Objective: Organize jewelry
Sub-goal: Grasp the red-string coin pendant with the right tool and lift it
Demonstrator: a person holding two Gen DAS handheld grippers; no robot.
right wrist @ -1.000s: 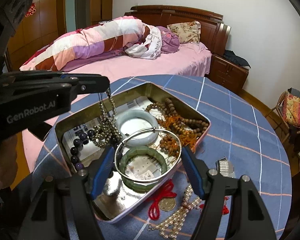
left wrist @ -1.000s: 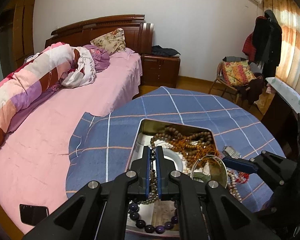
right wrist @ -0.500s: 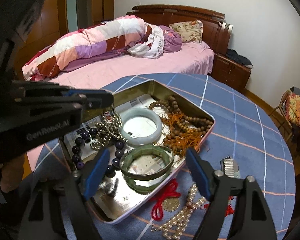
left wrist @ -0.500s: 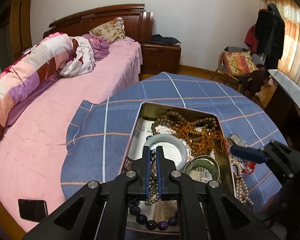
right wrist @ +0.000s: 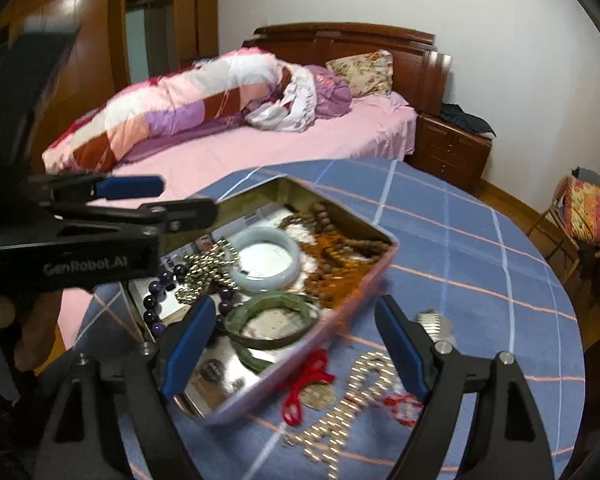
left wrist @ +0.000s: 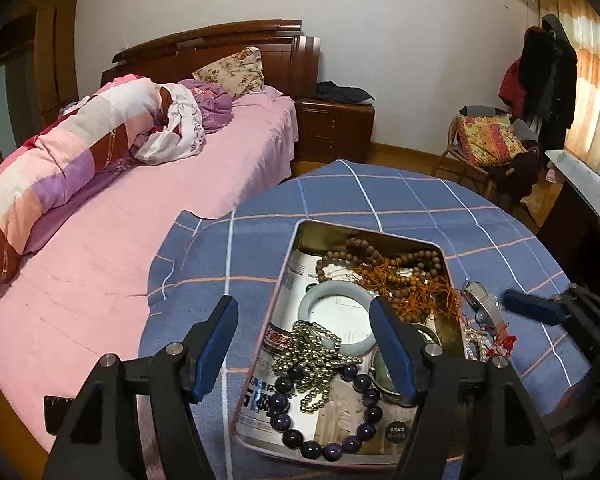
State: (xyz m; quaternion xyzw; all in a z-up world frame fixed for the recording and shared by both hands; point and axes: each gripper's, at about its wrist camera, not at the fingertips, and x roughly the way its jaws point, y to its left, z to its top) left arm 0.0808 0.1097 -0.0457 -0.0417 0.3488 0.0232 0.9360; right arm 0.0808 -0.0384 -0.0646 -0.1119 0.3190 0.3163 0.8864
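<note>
A metal tin [left wrist: 444, 256] [right wrist: 384, 264] sits on the blue checked tablecloth. In it lie a silver bead chain [left wrist: 320, 346] [right wrist: 208, 270], a purple bead bracelet [left wrist: 328, 446], a pale jade bangle [left wrist: 336, 292] [right wrist: 266, 236], a green bangle [right wrist: 272, 312] and brown wooden beads [left wrist: 396, 264]. My left gripper [left wrist: 310, 344] is open and empty above the chain. My right gripper [right wrist: 296, 344] is open and empty over the tin's near right edge. A pearl necklace [right wrist: 340, 412], a red cord charm [right wrist: 304, 380] and a metal watch [left wrist: 482, 300] lie on the cloth beside the tin.
The round table [left wrist: 380, 192] stands against a pink bed [left wrist: 140, 216] on the left. A wooden nightstand [left wrist: 332, 120] and a chair with cushions [left wrist: 488, 140] stand behind it.
My left gripper opened and let the silver bead chain drop into the tin. My right gripper drew back toward the tin's near edge, over the pearls.
</note>
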